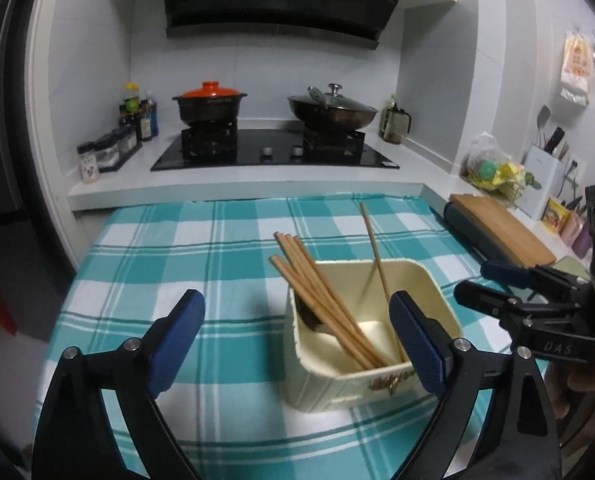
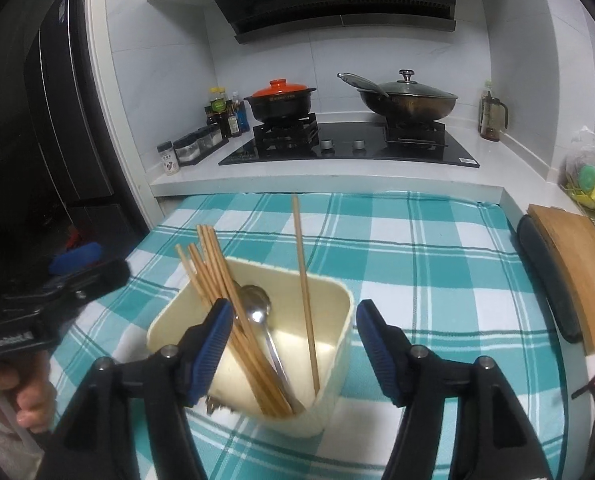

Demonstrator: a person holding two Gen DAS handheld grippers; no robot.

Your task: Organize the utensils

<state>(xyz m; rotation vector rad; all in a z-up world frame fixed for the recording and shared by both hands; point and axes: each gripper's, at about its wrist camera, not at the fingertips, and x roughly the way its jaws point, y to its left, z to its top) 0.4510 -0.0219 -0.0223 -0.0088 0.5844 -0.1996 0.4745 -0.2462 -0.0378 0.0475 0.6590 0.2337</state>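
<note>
Right wrist view has the right gripper (image 2: 293,344) spread wide and empty over the cream holder (image 2: 337,344) on the checked cloth (image 2: 437,264), with the bunch of chopsticks (image 2: 217,276), a lone chopstick (image 2: 303,276) and a metal spoon (image 2: 257,304) inside. Left gripper (image 1: 297,332) is wide open too, just beside the holder. Chopsticks look light, stiff and a bit slick, so I'd pinch mid-shaft; the holder could tip easily.

We see a matt cream plastic bin (image 2: 337,320) ahead of our right gripper (image 2: 293,344), holding bare wooden chopsticks (image 2: 217,276) and a glossy metal spoon (image 2: 257,304). Woven checked cloth (image 2: 417,264) covers the surface. Gripper pads (image 1: 413,340) look ribbed blue rubber, frames matt black plastic.
</note>
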